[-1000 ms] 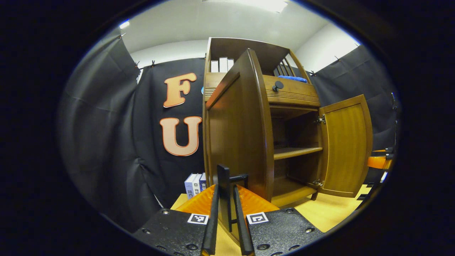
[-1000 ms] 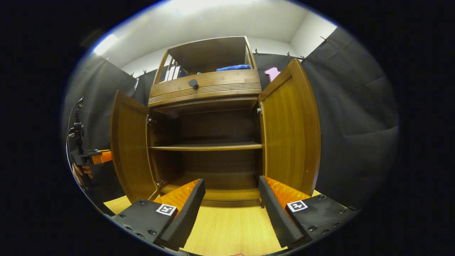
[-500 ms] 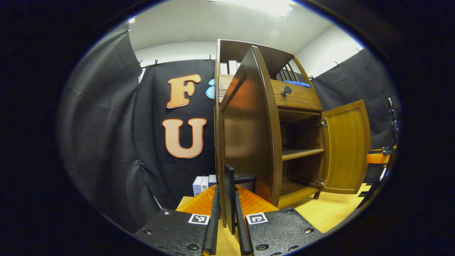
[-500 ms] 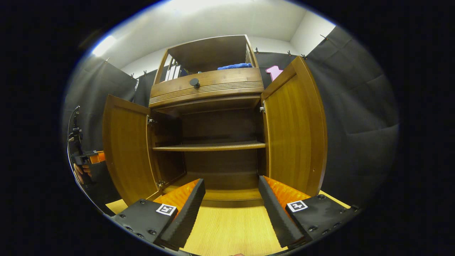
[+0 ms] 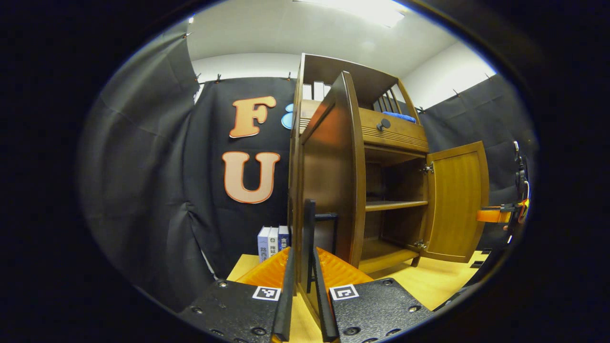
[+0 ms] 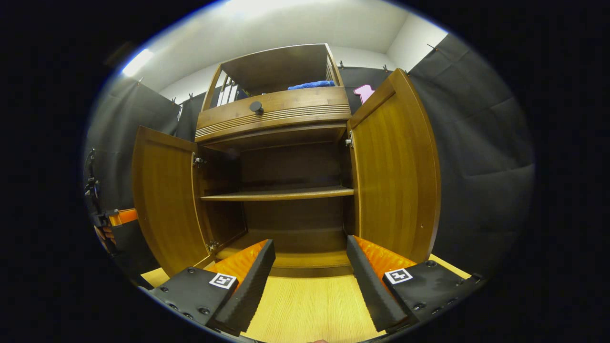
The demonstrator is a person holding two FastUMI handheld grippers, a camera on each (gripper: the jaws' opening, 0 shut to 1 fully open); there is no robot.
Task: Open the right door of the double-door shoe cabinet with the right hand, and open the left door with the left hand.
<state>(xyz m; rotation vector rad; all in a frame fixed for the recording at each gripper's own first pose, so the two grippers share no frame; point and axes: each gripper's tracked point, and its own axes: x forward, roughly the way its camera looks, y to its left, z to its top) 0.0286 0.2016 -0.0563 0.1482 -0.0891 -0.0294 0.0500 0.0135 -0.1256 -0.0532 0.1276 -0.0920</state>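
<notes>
Gripping the free edge of the left door (image 5: 329, 190), the left claw (image 5: 305, 305) sits nearest the camera in the left gripper view, its two fingers drawn close on either side of the panel's lower edge; they look clamped on it, with the door's dark handle (image 5: 326, 219) standing just above them. This door stands swung well out from the shoe cabinet (image 6: 281, 124), edge-on to that camera.

In the right gripper view, the right claw (image 6: 310, 286) hangs in front of the cabinet with its fingers spread wide apart and nothing between them, over the pale wooden bench (image 6: 310, 309) that carries the cabinet. Beyond it, the right door (image 6: 395, 176) is swung fully out to one side of the cabinet, and the left door (image 6: 164, 200) to the other. Between them the cabinet's inside is laid bare: a middle shelf (image 6: 281, 194) and a floor board below it, both bare as far as can be seen. Above the doors is a drawer front with a round knob (image 6: 256, 106), and on top a blue cloth (image 6: 312, 85).

Judging by this, both doors are open and the task is all but done; what seems left is for the left claw to let go of its door and draw back.
</notes>
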